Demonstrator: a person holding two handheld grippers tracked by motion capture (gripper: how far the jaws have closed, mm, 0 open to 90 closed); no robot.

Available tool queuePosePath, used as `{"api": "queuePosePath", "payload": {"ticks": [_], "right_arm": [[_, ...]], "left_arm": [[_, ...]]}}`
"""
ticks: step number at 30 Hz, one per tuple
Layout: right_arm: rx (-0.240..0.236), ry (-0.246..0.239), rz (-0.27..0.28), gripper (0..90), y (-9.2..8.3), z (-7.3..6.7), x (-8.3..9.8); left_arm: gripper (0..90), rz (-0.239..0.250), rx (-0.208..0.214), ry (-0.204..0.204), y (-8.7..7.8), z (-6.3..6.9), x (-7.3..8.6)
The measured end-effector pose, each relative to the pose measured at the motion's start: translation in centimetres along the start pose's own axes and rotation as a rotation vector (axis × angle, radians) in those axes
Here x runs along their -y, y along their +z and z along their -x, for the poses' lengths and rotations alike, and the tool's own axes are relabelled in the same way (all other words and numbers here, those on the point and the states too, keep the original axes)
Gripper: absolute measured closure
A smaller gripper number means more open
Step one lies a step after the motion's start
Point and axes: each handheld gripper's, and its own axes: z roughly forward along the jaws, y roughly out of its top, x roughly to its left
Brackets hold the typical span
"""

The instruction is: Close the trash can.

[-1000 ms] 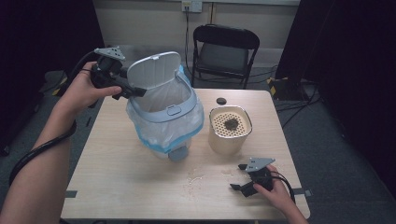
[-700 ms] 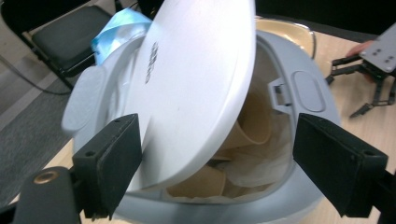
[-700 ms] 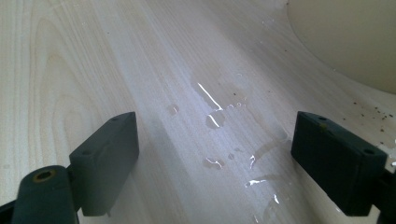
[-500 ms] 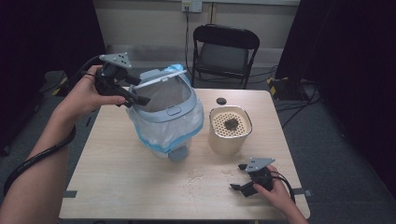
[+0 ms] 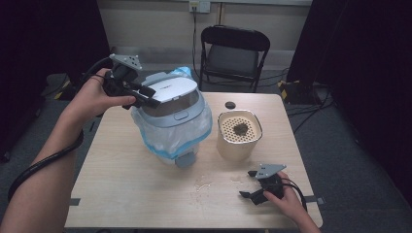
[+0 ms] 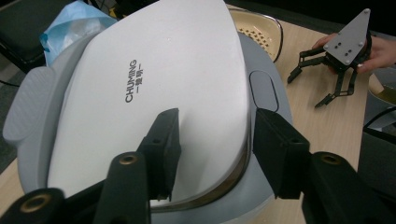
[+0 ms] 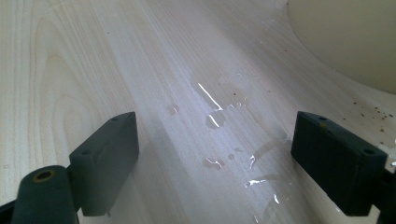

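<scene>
Nearest, the right gripper [image 5: 251,185] rests on the wet pale wooden tabletop [image 5: 121,189], jaws wide and empty. Beyond, the white hinged lid [image 6: 154,88] lies nearly shut on the grey bag-lined bin [image 5: 170,124]; the left gripper [image 6: 212,140], hand raised with jaws angled downward, has just been closing over its edge. Pressing evenly should seat it.
</scene>
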Motion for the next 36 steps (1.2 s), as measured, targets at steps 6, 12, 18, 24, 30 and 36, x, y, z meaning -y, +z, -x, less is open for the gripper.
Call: {"api": "queuePosePath", "payload": {"ticks": [6,12,18,24,30,36], "right_arm": [[0.000,0.000,0.000,14.6,0.0,0.0,0.0],[0.000,0.000,0.000,14.6,0.0,0.0,0.0],[0.000,0.000,0.000,14.6,0.0,0.0,0.0],[0.001,0.000,0.000,14.6,0.0,0.0,0.0],[0.001,-0.001,0.000,14.6,0.0,0.0,0.0],[0.001,0.000,0.000,14.6,0.0,0.0,0.0]], "left_arm": [[60.5,0.000,0.023,-0.031,0.7,0.2,-0.3],[65.7,-0.013,0.038,-0.013,1.3,0.4,-0.7],[70.8,0.011,0.039,-0.027,2.1,0.7,-1.0],[75.8,-0.032,0.001,-0.041,3.4,0.6,-1.0],[77.0,-0.029,-0.050,-0.051,4.1,0.3,-1.2],[81.4,-0.013,-0.124,-0.096,4.6,0.0,-1.4]]}}
